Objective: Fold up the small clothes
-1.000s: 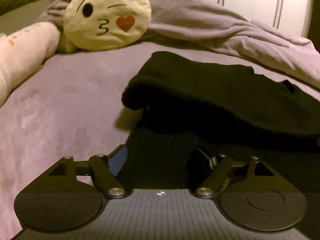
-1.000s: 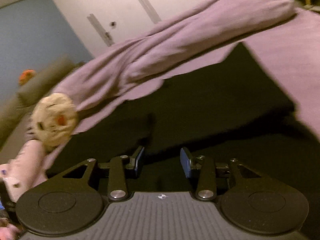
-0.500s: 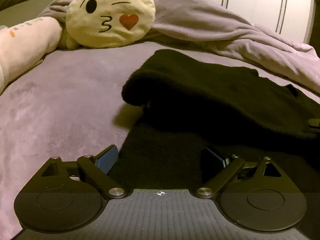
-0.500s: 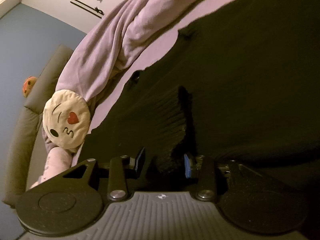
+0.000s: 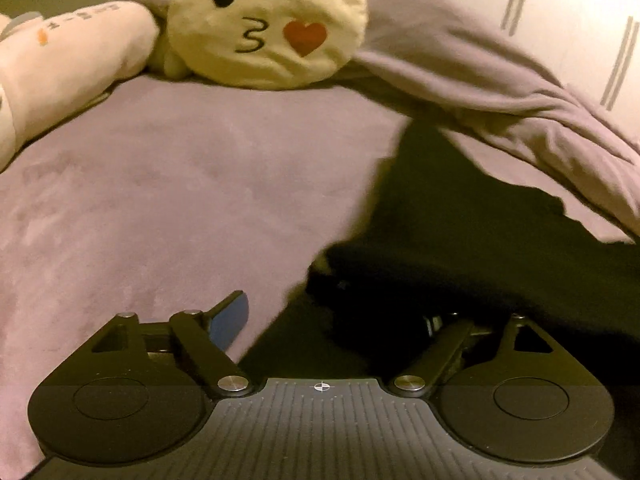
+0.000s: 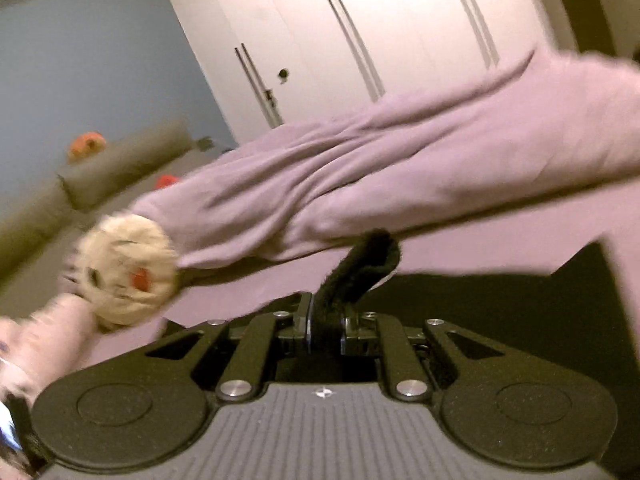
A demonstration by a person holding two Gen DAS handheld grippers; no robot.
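A black fleece garment [image 5: 460, 232] lies partly folded on the purple bed cover [image 5: 180, 184]. My left gripper [image 5: 336, 316] is open at the garment's near left edge; the blue left pad [image 5: 230, 316] rests over the cover, and the right finger is hidden under the black cloth. In the right wrist view my right gripper [image 6: 326, 328] is shut on a fold of the black garment [image 6: 360, 268], which sticks up between the jaws and is lifted above the rest of the cloth.
A yellow kissing-face cushion [image 5: 268, 20] and a pale pink plush [image 5: 68, 60] lie at the bed's far side. A bunched purple blanket [image 5: 500, 80] runs along the back right. White wardrobe doors [image 6: 360, 40] stand beyond the bed.
My right gripper has closed on a fold of the black garment and lifted it. My left gripper has opened wider and shifted left along the garment's edge.
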